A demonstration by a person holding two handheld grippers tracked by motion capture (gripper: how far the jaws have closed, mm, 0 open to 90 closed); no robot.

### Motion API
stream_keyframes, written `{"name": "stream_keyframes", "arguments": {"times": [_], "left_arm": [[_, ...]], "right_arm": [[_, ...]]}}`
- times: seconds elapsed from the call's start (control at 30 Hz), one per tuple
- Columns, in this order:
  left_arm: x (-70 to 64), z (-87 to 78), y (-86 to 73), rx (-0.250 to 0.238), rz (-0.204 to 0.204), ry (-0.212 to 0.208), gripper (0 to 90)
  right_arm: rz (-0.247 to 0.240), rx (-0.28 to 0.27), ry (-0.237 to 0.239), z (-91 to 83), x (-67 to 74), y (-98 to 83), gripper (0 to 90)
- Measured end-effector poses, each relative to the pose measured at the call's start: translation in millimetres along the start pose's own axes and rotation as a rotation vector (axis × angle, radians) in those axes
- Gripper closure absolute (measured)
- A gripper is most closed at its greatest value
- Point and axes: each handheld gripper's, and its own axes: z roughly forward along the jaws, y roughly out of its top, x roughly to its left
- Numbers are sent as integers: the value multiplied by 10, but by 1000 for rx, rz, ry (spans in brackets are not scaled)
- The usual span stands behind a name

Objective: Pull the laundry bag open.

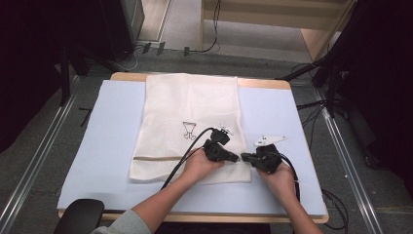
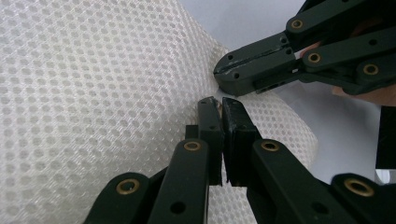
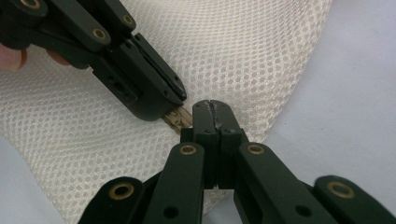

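Observation:
A white mesh bag [image 1: 190,122] lies flat on a pale blue mat [image 1: 107,136], with a zip line along its near end. At the bag's near right corner the two grippers meet tip to tip. My left gripper [image 1: 235,157] is shut, and a small tan zip pull [image 3: 177,119] sticks out from between its jaws [image 2: 219,101]. My right gripper [image 1: 245,157] faces it from the right with jaws pressed together [image 3: 212,105] on the bag's mesh edge [image 3: 261,93], which bunches up there. A hand holds each gripper.
The mat covers a wooden table [image 1: 263,83]. A dark rounded object [image 1: 80,217] sits at the near left corner. Cables and metal rails [image 1: 346,156] run on the floor on both sides, and wooden furniture [image 1: 321,34] stands behind.

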Motion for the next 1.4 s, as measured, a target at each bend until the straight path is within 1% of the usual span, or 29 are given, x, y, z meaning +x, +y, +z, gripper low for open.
{"name": "stream_keyframes", "arguments": {"times": [0.1,0.13,0.3,0.37,0.47,0.53,0.57,0.6,0.63,0.7,0.8,0.83,0.9,1.03,1.1,1.17,1.2,1.23,1.27,1.4], "left_arm": [[29,-39,-6,7,-7,-12,886],[34,-50,-9,13,7,-8,886],[37,-71,-16,18,5,-10,887],[62,-91,-16,23,-8,-15,889],[89,-124,-22,29,-7,-23,889],[124,-183,-36,31,-10,-24,889],[144,-205,-41,41,-12,-28,889],[160,-225,-49,36,-21,-26,889],[160,-225,-49,36,-21,-26,889],[201,-282,-74,40,-30,-40,888],[210,-342,-103,45,-27,-27,888],[210,-342,-103,45,-27,-27,888],[246,-401,-131,45,-33,-34,888],[271,-472,-169,45,-21,-11,888],[296,-529,-194,46,-21,-6,888],[342,-592,-228,44,-34,-6,887],[342,-592,-228,44,-34,-6,888],[374,-663,-267,42,-39,4,888],[390,-699,-289,48,-36,6,888],[453,-846,-370,35,-47,4,887]], "right_arm": [[1,-2,4,1,-2,-3,900],[1,-2,3,2,-1,-3,900],[-7,-3,2,4,9,-5,900],[-17,-2,-3,1,12,-7,900],[-21,-3,-4,1,8,-9,900],[-19,-9,-1,3,3,-14,900],[-20,-10,0,3,1,-16,900],[-20,-13,-1,3,0,-17,900],[-20,-13,-1,3,0,-17,900],[-18,-13,-1,3,0,-18,900],[-19,-15,-1,3,-1,-20,900],[-19,-15,-1,3,-1,-20,900],[-22,-21,2,3,-2,-27,900],[-24,-23,7,2,-8,-34,900],[-22,-25,9,3,-14,-34,900],[-15,-20,8,-1,-13,-33,900],[-15,-20,8,-1,-13,-33,900],[-13,-25,10,4,-19,-33,900],[-9,-24,13,4,-21,-32,900],[-6,-20,15,3,-21,-27,900]]}}
